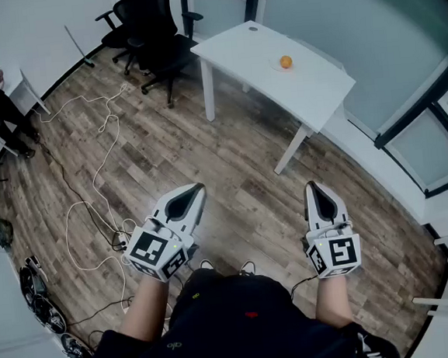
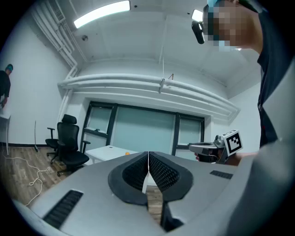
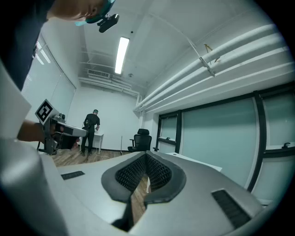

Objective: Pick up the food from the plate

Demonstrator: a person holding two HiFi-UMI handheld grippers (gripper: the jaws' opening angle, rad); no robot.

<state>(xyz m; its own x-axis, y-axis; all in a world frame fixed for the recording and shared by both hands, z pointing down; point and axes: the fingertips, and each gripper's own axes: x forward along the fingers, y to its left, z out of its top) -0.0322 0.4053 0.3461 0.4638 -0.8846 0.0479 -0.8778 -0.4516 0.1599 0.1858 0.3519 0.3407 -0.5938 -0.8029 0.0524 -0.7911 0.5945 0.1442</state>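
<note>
Left gripper [image 1: 199,188] and right gripper [image 1: 311,184], fingers pressed together, empty: walk up to the white table [image 1: 236,45], then spread around the round orange food [image 1: 285,62].

We are holding the left gripper [image 1: 196,191] and the right gripper [image 1: 313,187] out over the wooden floor [image 1: 230,158], both with jaws together and nothing between them. Well ahead, a white counter [image 1: 236,45] is carrying a plate [image 1: 275,66] with round orange food [image 1: 285,62]. Black office chairs [image 1: 149,33] are standing beyond it, and white cables [image 1: 67,227] are trailing at left.
</note>
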